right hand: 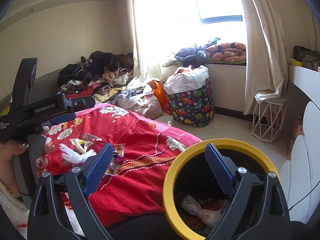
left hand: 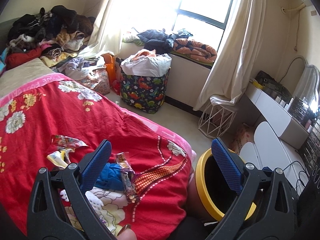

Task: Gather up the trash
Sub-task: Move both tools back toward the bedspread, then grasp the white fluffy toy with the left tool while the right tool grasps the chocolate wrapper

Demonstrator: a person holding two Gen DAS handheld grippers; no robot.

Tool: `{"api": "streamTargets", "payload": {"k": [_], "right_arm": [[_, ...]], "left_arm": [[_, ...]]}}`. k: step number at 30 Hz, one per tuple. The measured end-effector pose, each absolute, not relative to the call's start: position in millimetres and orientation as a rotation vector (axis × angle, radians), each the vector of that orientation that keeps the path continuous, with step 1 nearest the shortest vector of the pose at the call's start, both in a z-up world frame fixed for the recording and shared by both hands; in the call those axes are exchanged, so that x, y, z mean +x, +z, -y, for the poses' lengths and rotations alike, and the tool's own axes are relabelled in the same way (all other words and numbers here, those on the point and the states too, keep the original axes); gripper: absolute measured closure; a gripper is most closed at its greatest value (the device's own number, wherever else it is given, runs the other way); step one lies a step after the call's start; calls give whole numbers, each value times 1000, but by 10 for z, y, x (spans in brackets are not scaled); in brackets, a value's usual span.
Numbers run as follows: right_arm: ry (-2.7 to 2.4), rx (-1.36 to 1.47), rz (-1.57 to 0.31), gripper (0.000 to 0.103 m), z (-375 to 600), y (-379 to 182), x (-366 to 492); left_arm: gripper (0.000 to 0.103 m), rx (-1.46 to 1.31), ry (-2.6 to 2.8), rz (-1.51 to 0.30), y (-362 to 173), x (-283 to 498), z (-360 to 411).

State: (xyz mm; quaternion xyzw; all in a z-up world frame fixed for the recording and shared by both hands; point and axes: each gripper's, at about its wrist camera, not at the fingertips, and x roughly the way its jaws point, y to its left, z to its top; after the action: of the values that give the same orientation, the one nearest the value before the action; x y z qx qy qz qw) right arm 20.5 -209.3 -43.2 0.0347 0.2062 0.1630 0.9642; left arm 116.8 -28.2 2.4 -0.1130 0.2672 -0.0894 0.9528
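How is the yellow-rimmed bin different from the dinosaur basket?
The yellow-rimmed bin is round with a dark inside; the dinosaur basket is soft fabric with colourful dinosaurs. The bin stands beside the red blanket, the basket farther off under the window. The bin holds a few crumpled wrappers low down; the basket is stuffed above its top. Both stand upright on the floor.

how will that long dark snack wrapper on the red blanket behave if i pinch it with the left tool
The long dark snack wrapper looks thin and crinkled, so it is probably floppy and very light. Its glossy film may slip between the pads. It lies on the soft red blanket, so pressing down may snag fabric.
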Motion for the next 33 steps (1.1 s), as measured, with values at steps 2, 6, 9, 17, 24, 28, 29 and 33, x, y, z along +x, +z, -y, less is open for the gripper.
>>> {"api": "streamTargets", "payload": {"k": [2, 6, 9, 17, 24, 28, 29, 33], "right_arm": [[351, 63, -428, 12, 2022, -433, 226], [394, 35, -446, 12, 1842, -445, 249], [428, 13, -459, 12, 1699, -463, 262], [504, -42, -494, 12, 1335, -544, 313], [534, -53, -537, 12, 1103, -649, 470], [539, -48, -566, 12, 1033, -739, 586], [534, -48, -579, 12, 1007, -769, 629], [524, -38, -637, 12, 937, -906, 805]], "left_arm": [[11, -236, -169, -539, 28, 1163, 218], [11, -245, -139, -530, 41, 1141, 69], [11, -255, -116, -528, 36, 1127, -53], [11, -285, -49, -530, 2, 1068, -410], [11, -303, -2, -544, -56, 1005, -652], [11, -320, 10, -570, -125, 987, -745], [11, -323, 10, -578, -143, 985, -763], [11, -327, 2, -606, -201, 971, -794]]}}
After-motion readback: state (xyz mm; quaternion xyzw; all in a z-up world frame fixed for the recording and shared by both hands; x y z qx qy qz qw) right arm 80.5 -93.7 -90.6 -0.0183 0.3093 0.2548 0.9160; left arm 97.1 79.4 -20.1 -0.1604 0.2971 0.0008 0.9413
